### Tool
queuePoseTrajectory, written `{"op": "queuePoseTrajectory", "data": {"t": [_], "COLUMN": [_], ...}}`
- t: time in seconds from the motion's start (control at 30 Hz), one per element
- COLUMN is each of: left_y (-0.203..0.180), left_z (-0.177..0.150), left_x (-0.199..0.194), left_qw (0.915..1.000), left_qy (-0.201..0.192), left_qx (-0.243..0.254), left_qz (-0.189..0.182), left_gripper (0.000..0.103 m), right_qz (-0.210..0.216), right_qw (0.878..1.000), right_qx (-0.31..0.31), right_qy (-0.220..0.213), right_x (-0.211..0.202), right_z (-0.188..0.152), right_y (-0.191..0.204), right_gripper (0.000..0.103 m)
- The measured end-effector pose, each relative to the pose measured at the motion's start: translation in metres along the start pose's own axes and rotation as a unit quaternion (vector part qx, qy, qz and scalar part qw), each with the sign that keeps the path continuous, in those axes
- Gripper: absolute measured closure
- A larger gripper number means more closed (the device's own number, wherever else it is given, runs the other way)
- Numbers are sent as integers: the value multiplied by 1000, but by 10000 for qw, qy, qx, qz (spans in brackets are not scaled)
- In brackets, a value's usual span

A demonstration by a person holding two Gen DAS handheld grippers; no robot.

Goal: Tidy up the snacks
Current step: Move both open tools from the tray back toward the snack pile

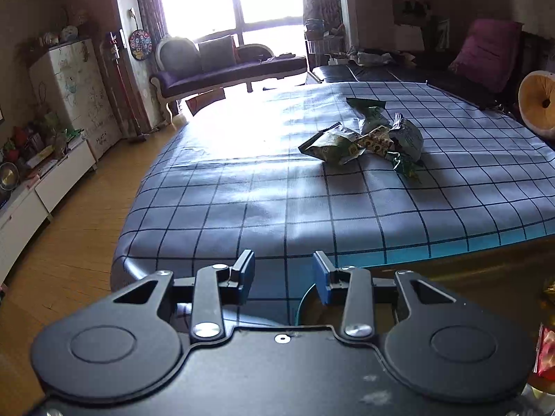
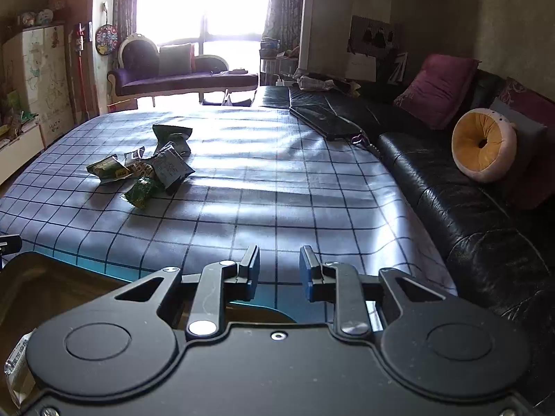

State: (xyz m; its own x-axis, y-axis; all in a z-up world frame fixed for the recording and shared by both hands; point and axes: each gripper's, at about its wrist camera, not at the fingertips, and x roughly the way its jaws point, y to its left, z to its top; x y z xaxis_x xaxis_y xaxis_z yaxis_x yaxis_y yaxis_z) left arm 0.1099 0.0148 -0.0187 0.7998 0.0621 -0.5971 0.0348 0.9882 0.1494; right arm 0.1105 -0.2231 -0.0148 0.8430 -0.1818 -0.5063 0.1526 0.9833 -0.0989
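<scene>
Both grippers, left gripper [image 1: 282, 272] and right gripper [image 2: 279, 268], are hovering narrow and empty at the table's [image 1: 242, 201] near edge, needing to reach the snack packets [image 1: 364, 138]

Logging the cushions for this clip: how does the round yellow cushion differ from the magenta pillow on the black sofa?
The round yellow cushion is doughnut-shaped with a dark centre hole and a pale rim; the magenta pillow is square and one colour. The yellow cushion sits nearer the camera, the magenta pillow farther along the black sofa. Both lean upright against the sofa back.
</scene>
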Motion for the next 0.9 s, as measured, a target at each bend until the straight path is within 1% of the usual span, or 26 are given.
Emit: {"op": "queuePoseTrajectory", "data": {"t": [0.13,0.2,0.27,0.33,0.37,0.43,0.5,0.57,0.63,0.67,0.73,0.87,0.9], "left_y": [-11,-9,-9,-5,-2,3,4,3,2,1,1,2,4], "left_z": [1,4,8,14,17,24,34,44,56,63,75,95,100], "left_x": [-1,-2,2,10,10,6,2,3,9,13,23,49,58], "left_qw": [9992,9991,9990,9990,9990,9994,9997,9996,9995,9996,9997,9962,9940], "left_qy": [-181,-202,-18,319,400,321,123,-16,-38,11,164,678,879], "left_qx": [250,246,311,228,167,62,100,180,197,196,183,88,-3], "left_qz": [247,285,320,197,120,99,186,236,231,183,-31,-548,-656], "left_gripper": [63,63,63,63,63,63,63,60,59,59,59,59,59], "right_qz": [76,81,142,100,109,107,114,277,520,655,900,1300,1374], "right_qw": [9995,9994,9992,9987,9983,9978,9984,9985,9974,9963,9933,9842,9814], "right_qx": [293,283,295,281,338,393,313,257,277,311,432,702,779], "right_qy": [133,178,239,420,468,517,447,385,424,472,591,971,1087], "right_x": [5,9,11,17,19,18,15,13,15,18,25,45,51], "right_z": [3,2,1,3,5,10,18,27,38,43,52,67,70], "right_y": [-12,-13,-12,-11,-12,-13,-10,-7,-2,1,6,15,17], "right_gripper": [68,68,68,68,68,68,68,68,68,68,68,65,65]}}
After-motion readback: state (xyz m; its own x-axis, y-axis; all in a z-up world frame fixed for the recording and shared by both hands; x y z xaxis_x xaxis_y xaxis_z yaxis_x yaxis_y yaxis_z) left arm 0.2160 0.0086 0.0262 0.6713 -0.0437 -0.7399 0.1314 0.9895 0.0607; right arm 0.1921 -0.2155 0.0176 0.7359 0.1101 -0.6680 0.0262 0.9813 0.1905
